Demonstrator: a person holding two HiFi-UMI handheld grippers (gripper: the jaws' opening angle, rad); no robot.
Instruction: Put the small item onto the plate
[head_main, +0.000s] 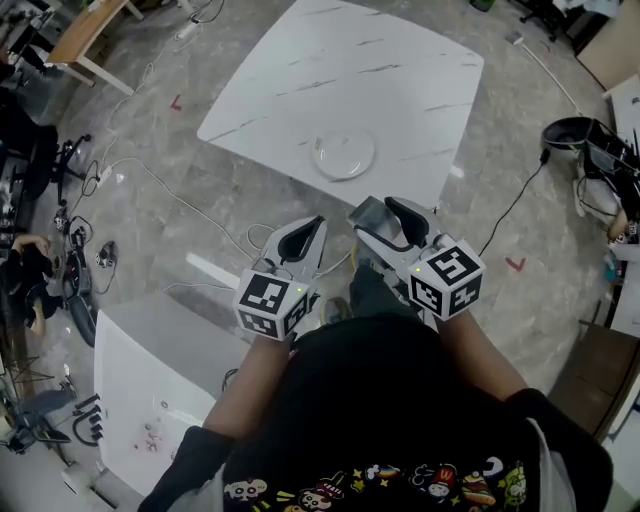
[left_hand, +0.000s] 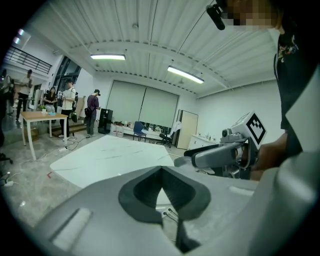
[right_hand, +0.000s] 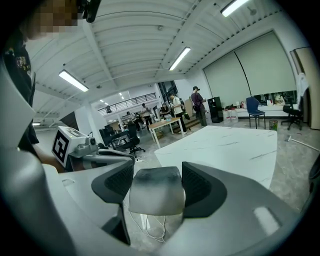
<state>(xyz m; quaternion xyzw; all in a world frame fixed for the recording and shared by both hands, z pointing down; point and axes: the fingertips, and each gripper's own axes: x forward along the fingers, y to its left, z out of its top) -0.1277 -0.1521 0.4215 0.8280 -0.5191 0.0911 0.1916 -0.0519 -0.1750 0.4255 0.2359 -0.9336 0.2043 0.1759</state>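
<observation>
A white plate (head_main: 343, 155) lies near the front edge of the white marble-look table (head_main: 330, 70), ahead of both grippers. My right gripper (head_main: 378, 216) is shut on a small grey block (right_hand: 156, 191), which fills the gap between its jaws; the block (head_main: 369, 213) also shows at the jaw tips in the head view. My left gripper (head_main: 312, 232) is shut with nothing in it, its black pads (left_hand: 142, 192) meeting in a V. Both are held over the floor, short of the table. The right gripper (left_hand: 220, 155) shows at the right of the left gripper view.
A second white table (head_main: 150, 385) with small bits on it stands at lower left. Cables (head_main: 170, 190) trail across the grey floor. A chair and equipment (head_main: 585, 140) stand at the right, a wooden table (head_main: 85, 35) at upper left. People stand in the background (left_hand: 92, 107).
</observation>
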